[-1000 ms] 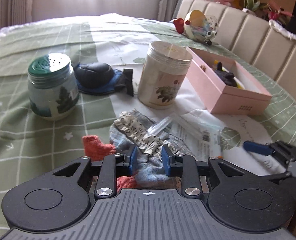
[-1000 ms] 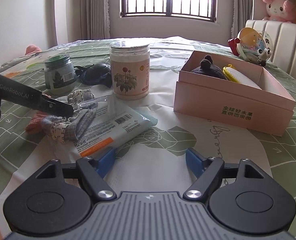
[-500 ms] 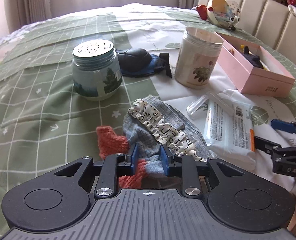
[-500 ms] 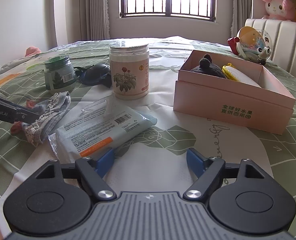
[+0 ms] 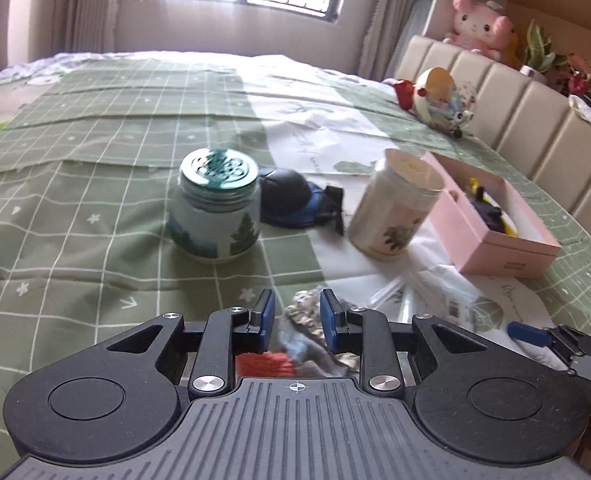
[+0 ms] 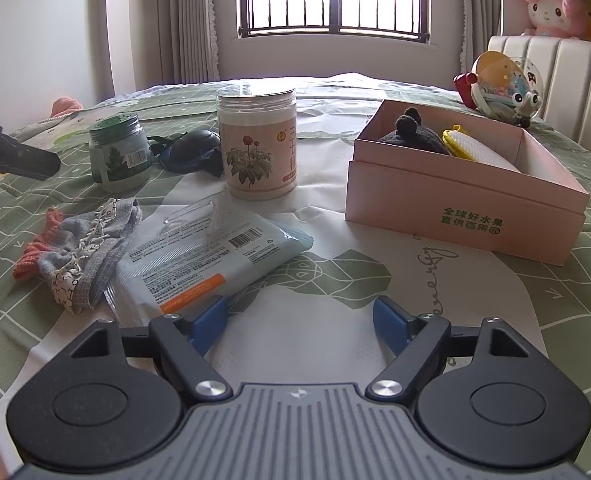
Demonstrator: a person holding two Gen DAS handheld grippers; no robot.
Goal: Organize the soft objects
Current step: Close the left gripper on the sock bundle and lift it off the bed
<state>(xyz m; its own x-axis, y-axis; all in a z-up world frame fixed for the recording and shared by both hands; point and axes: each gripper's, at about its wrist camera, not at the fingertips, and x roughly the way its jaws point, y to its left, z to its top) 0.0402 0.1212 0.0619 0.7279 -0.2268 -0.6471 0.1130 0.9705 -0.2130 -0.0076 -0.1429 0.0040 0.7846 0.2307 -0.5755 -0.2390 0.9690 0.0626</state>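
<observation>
— So, where is the crumpled grey-and-orange fabric sock (image 6: 83, 252)?
— Near left on the green checked bedspread (image 6: 575, 280), touching the pale blue plastic wipes pack (image 6: 199, 256). The left gripper (image 5: 294, 316) has its fingers narrowly apart and empty; the right gripper (image 6: 299, 316) has its fingers wide apart and empty.

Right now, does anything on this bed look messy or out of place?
The grey-and-orange socks lie crumpled in a heap against the wipes pack, outside the pink box. A clear plastic tube lies loose on the pack. Nothing looks spilled or broken.

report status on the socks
left gripper narrow, empty, clear of socks. right gripper open, empty. socks lie on bed, wipes pack alongside.
</observation>
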